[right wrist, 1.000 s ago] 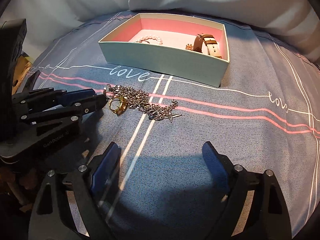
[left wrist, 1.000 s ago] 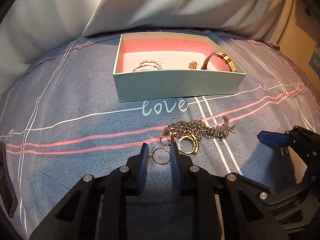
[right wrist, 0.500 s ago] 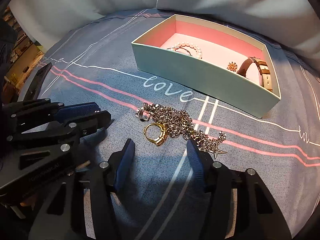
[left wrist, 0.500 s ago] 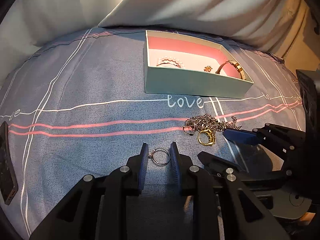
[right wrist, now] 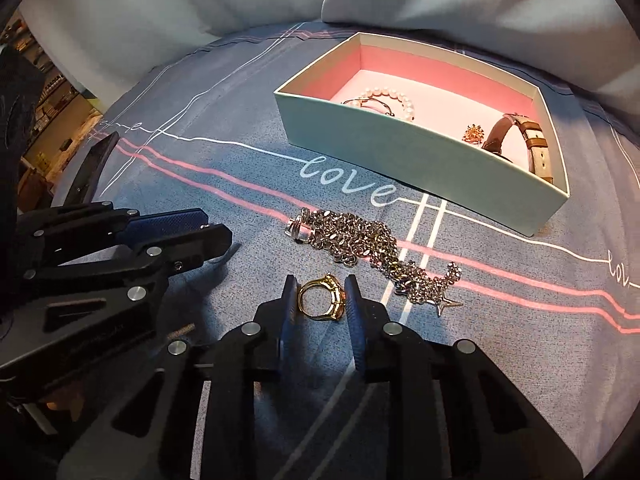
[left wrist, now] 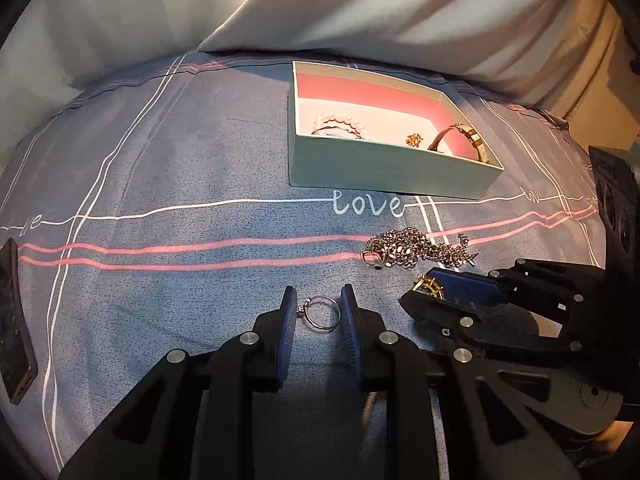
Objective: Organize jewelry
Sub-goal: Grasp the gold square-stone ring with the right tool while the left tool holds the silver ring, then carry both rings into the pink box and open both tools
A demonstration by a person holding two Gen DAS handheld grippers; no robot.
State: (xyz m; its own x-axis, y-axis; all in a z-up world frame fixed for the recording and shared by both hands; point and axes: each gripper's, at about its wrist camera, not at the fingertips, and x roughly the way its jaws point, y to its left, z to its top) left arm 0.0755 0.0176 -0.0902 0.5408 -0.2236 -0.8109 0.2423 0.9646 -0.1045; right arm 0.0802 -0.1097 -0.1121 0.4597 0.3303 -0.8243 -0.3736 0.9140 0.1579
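Observation:
My left gripper (left wrist: 318,296) is shut on a thin silver ring (left wrist: 320,313) just above the blue bedsheet. Its fingers show at the left of the right wrist view (right wrist: 218,226). My right gripper (right wrist: 320,286) has a chunky gold ring (right wrist: 338,300) between its pads, and the closing jaws touch both sides of it. The gold ring (left wrist: 428,286) peeks out between those fingers in the left wrist view too. A silver chain (right wrist: 360,248) lies heaped beside it. Behind stands the open mint box (right wrist: 400,148) with a pink lining, holding a pearl bracelet (right wrist: 392,98), a brooch (right wrist: 474,134) and a brown-strapped watch (right wrist: 520,136).
A dark phone (left wrist: 12,320) lies flat at the sheet's left edge. White pillows (left wrist: 400,12) rise behind the box (left wrist: 392,176). The chain (left wrist: 416,252) lies between the box and my right gripper (left wrist: 420,290). The two grippers stand close side by side.
The right gripper came forward over the gold ring and its wide jaws narrowed onto it. The left gripper shifted left, carrying the silver ring away from the chain pile.

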